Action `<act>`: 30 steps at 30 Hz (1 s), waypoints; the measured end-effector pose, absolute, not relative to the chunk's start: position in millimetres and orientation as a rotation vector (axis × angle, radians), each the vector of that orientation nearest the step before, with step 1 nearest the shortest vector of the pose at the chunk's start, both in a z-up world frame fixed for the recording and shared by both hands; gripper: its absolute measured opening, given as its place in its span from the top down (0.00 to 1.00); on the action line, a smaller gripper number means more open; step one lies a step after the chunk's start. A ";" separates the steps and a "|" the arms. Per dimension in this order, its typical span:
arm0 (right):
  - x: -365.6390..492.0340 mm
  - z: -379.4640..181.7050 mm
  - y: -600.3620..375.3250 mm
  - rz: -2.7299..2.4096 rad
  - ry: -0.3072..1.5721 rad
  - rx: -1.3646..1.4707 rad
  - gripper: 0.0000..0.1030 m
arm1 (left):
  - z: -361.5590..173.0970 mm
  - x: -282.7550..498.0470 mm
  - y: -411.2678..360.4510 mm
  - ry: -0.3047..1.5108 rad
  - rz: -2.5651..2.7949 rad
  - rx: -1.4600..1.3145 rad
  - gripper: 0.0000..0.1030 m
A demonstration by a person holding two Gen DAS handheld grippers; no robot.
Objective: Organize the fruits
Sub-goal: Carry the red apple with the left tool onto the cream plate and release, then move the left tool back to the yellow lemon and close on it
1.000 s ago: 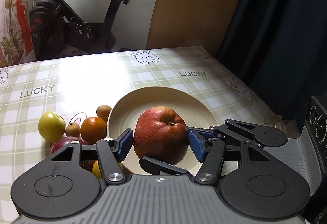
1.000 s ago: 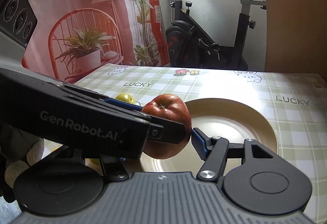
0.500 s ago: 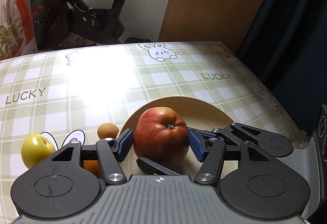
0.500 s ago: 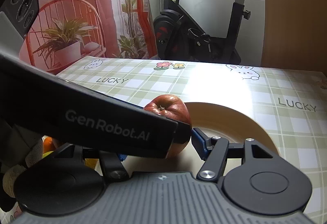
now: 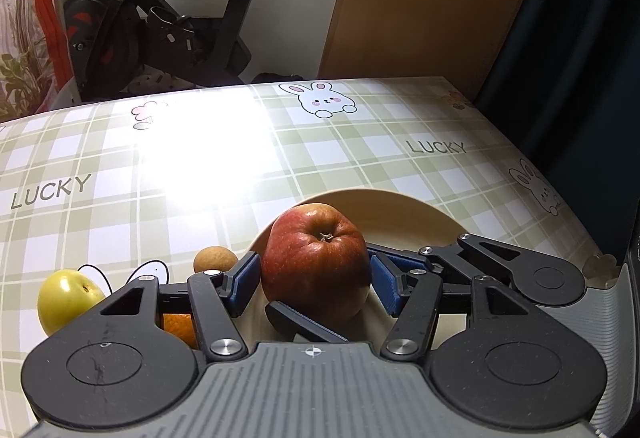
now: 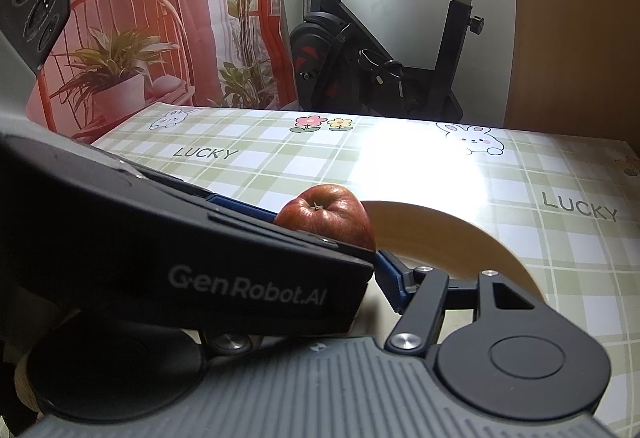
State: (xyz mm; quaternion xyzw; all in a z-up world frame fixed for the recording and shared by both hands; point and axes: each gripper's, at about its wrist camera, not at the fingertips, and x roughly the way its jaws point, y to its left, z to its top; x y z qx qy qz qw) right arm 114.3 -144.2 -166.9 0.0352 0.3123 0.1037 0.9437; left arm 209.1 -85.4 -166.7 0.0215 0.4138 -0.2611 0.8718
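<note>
Left and right wrist views, table with a green plaid cloth [image 5: 360, 158]. In my right wrist view, the body of the left gripper [image 5: 316, 278] crosses the lower left and hides the right gripper's own left finger, most of the red apple [image 5: 316, 262] and the near part of the cream plate [image 5: 420, 214]. Of the right gripper [image 6: 340, 278] I see only one blue pad [image 6: 390, 284], standing just beside the apple's lower right; whether it touches the fruit, and how wide this gripper stands, I cannot tell.

In my left wrist view, the gripper housing cuts off the plate's near rim and the apple's underside, so I cannot make out whether the apple rests on the plate or hangs just above it. The left gripper's blue pads [image 5: 244, 280] flank the apple at its widest part, parted by the fruit's full width. The left pad appears to touch the skin; at the right pad a thin gap may remain, so I cannot say whether the grasp is firm or loosened. The apple stands stem up over the plate's left part.

Left of the plate, on the cloth: a small brown fruit [image 5: 214, 258], a yellow-green apple [image 5: 68, 298], and an orange [image 5: 180, 330] largely hidden behind the left finger linkage. An exercise bike [image 6: 384, 50] stands behind the table.
</note>
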 end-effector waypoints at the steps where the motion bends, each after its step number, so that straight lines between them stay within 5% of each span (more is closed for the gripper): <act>1: 113.7 -166.0 -143.5 0.207 0.634 0.066 0.38 | -165.9 208.5 -84.7 0.864 -0.543 0.044 0.38; 15: 87.1 -143.9 -146.8 0.151 0.616 0.120 0.24 | -139.0 176.2 -77.3 0.756 -0.519 0.083 0.34; 30: 40.2 -119.7 -129.1 0.142 0.569 0.175 0.23 | -96.2 111.4 -32.7 0.605 -0.411 0.131 0.34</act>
